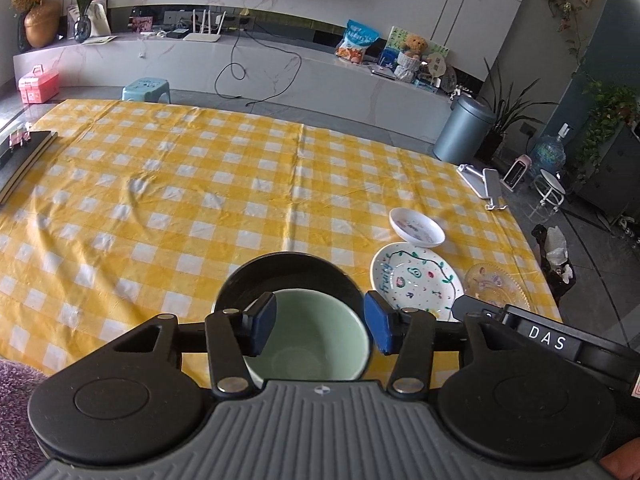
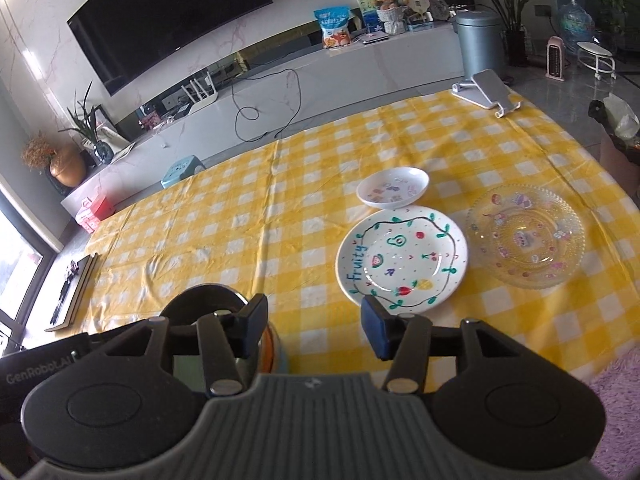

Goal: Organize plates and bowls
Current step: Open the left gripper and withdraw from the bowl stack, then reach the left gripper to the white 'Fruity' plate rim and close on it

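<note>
Two fisheye views over a table [image 1: 168,184] under a yellow and white checked cloth.

Left wrist view: left gripper [image 1: 320,326] at lower centre, blue pads spread apart, pinching nothing. Between and below the pads, a pale green bowl [image 1: 316,340] nested inside a larger black bowl [image 1: 288,276], both at lower centre of the frame; pads clear of the rims. To the right, a white plate painted with fruit [image 1: 416,280], a small white dish [image 1: 417,227] just above it, and a clear patterned glass plate [image 1: 494,282] at the right edge of the cloth. Phone stand [image 1: 486,186] at far right of the table; dark notebook [image 1: 24,156] at the left edge.

Right wrist view: right gripper [image 2: 314,326] at lower centre, pads also spread, holding nothing, only checked cloth between them. Black bowl [image 2: 200,300] partly hidden behind the left finger, lower left. Fruit plate [image 2: 402,258] right of centre, just above the right pad. Small white dish [image 2: 393,187] just above that plate, edges close together. Glass plate [image 2: 525,236] at the right, beside the fruit plate but apart from it. Phone stand [image 2: 486,90] at upper right.
</note>
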The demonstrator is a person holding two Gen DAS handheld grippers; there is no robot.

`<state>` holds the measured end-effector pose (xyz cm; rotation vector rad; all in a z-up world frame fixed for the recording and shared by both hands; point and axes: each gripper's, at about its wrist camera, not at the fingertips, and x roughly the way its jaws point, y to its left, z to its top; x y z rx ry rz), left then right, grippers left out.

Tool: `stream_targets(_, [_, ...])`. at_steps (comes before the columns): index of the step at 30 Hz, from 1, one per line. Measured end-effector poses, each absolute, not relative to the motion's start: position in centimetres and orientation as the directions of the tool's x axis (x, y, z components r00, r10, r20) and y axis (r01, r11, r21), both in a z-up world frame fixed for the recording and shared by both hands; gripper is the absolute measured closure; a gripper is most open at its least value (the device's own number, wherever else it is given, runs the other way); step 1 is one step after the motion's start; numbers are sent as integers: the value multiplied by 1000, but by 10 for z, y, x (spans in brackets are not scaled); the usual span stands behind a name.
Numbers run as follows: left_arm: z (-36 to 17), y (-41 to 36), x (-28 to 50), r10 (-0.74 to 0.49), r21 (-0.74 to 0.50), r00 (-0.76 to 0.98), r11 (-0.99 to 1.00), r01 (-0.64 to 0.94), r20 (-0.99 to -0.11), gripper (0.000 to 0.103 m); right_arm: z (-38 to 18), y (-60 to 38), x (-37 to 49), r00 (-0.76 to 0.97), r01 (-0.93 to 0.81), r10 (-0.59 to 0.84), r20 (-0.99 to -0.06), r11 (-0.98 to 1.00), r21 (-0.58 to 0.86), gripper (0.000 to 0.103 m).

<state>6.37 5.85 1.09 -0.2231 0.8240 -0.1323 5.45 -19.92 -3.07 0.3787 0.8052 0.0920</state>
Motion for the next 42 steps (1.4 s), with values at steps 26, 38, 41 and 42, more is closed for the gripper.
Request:
stream_targets(26, [-56, -50, 142, -274, -266, 580, 959, 101, -767, 65, -112, -311, 100, 716, 167, 226, -660, 863, 477, 77])
stream_targets(38, [-79, -62, 183, -177, -161, 547, 984, 77, -818, 70, -155, -317, 128, 634, 232, 331, -699, 782, 579, 84])
stream_targets(41, [-82, -63, 194, -155, -140, 540, 988, 69, -827, 70, -158, -319, 133, 631, 251, 324, -705, 774, 581, 84])
stream_targets(42, [-84, -63, 197, -150, -136, 537, 989, 65, -830, 70, -159, -319, 134, 629, 256, 324, -706, 772, 582, 84])
